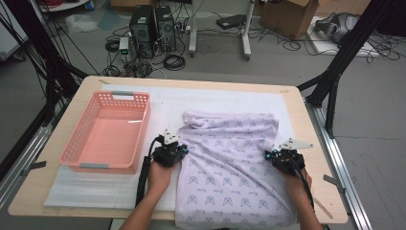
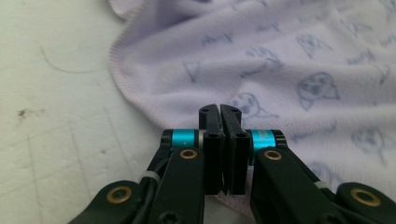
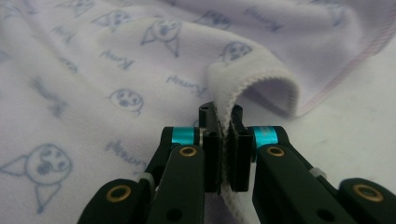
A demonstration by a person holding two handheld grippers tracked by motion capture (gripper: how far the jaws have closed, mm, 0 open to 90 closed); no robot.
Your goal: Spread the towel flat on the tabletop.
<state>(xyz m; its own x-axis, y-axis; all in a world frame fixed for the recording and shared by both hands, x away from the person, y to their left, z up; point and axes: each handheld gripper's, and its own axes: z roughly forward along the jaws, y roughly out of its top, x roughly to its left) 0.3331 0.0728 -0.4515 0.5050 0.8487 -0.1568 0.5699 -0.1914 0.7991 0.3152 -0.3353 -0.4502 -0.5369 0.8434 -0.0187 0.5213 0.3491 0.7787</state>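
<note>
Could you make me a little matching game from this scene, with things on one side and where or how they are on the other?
Things:
1. basket
2. printed cloth
3. left hand-held gripper
4. right hand-held gripper

Descriptions:
A. lilac, spread over the table's right half
B. pink, empty, on the left
C. clamped on the cloth's right edge
D. shut at the cloth's left edge

Pairs: 1-B, 2-A, 3-D, 4-C

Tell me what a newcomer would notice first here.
A pale lilac printed cloth sprawls over the right half of the table. A hand-held gripper pinches each side edge: left, right, the right one's bite plain in the right gripper view. An empty pink basket sits left.
</note>
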